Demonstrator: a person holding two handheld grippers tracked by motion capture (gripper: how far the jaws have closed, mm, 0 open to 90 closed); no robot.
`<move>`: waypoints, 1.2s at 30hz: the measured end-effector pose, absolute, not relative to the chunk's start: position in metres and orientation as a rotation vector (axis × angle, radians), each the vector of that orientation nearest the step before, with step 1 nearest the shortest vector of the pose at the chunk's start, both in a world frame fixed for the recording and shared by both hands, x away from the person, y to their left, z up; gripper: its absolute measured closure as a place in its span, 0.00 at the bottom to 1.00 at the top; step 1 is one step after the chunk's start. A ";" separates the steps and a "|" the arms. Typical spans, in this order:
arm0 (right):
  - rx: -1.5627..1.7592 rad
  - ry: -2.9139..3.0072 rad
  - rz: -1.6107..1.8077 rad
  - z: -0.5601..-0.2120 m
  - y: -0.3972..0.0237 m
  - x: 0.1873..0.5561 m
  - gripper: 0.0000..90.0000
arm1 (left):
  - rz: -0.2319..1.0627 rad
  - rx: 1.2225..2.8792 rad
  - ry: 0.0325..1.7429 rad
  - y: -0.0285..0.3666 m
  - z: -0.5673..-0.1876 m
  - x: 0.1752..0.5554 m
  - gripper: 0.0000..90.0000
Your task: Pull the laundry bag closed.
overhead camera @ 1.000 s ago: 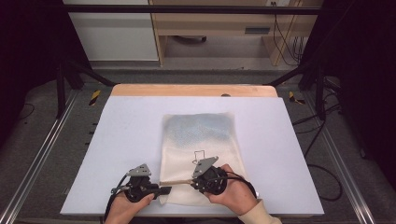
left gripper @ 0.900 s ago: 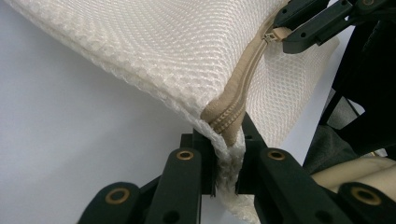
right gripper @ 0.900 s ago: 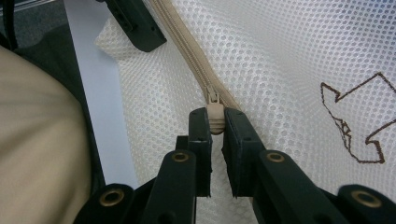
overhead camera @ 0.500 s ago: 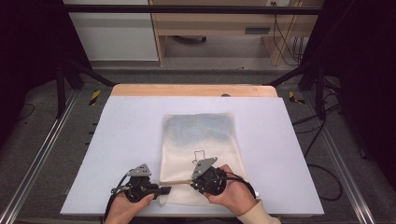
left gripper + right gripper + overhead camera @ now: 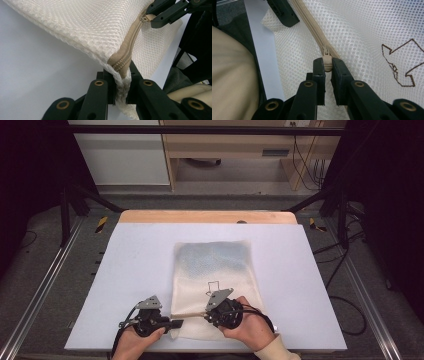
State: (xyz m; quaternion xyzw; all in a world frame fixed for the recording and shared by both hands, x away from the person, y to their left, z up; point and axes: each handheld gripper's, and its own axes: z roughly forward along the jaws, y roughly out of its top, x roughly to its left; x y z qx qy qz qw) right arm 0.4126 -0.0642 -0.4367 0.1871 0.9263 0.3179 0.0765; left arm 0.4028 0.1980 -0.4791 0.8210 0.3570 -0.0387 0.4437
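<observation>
a soft white mesh bag [image 5: 216, 285] lies flat near the tabletop's [image 5: 125, 265] front edge. the left gripper [image 5: 121, 82] is clamped on its corner at the beige zipper's [image 5: 127, 53] end; the right gripper [image 5: 327, 67] pinches the small zipper pull [image 5: 326, 63].

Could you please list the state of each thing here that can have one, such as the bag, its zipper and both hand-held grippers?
Mesh bag: lying flat on the table, something bluish inside.
Zipper: closed along the stretch between the two grippers.
Zipper pull: pinched by the right gripper.
Left hand-held gripper: shut on the bag's corner at the zipper's end.
Right hand-held gripper: shut on the zipper pull.
</observation>
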 end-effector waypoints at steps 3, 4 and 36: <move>0.569 2.773 0.950 -0.437 -0.064 0.413 0.91 | -0.096 2.037 0.882 0.198 -0.479 0.403 0.92; 0.566 2.775 0.949 -0.436 -0.064 0.413 0.91 | -0.093 2.039 0.880 0.198 -0.479 0.403 0.92; 0.632 2.733 0.953 -0.433 -0.082 0.405 0.91 | -0.087 2.037 0.868 0.196 -0.477 0.402 0.92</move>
